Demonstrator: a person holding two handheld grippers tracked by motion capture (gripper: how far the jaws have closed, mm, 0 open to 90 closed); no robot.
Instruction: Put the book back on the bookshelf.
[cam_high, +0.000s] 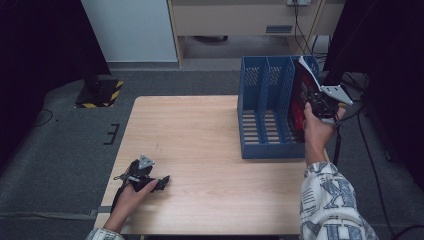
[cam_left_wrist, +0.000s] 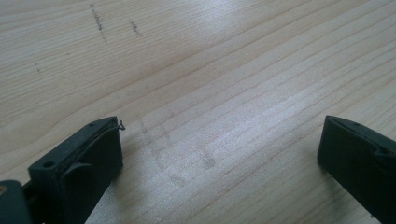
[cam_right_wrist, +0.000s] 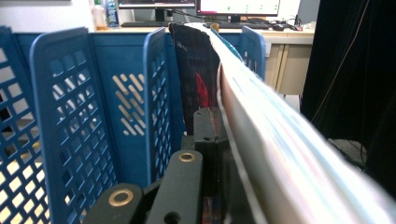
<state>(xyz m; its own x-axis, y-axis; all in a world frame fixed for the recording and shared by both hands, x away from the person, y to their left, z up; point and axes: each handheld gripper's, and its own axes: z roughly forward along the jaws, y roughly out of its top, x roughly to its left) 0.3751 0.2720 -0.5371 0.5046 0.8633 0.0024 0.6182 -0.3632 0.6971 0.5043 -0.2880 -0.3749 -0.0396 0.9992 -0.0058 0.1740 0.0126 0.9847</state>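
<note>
A blue file rack (cam_high: 270, 150) with three slots stands at the table's right side. A thick book with a dark red cover (cam_high: 301, 95) leans in its rightmost slot, top tilted to the right. My right gripper (cam_high: 314, 104) is shut on the book's near edge. In the right gripper view, one black jaw presses the dark cover (cam_right_wrist: 198, 74) and the white page edges (cam_right_wrist: 266, 144) hide the other side of the right gripper (cam_right_wrist: 218, 128). My left gripper (cam_high: 162, 181) rests on the table's front left, and the left gripper (cam_left_wrist: 219, 135) stands open over bare wood.
The light wooden table (cam_high: 200, 130) has grey carpet around it. The rack's two left slots (cam_high: 260, 120) hold nothing. A yellow-and-black striped base (cam_high: 100, 92) sits on the floor at the back left. Cables (cam_high: 365, 135) trail on the right. Dark curtains hang on both sides.
</note>
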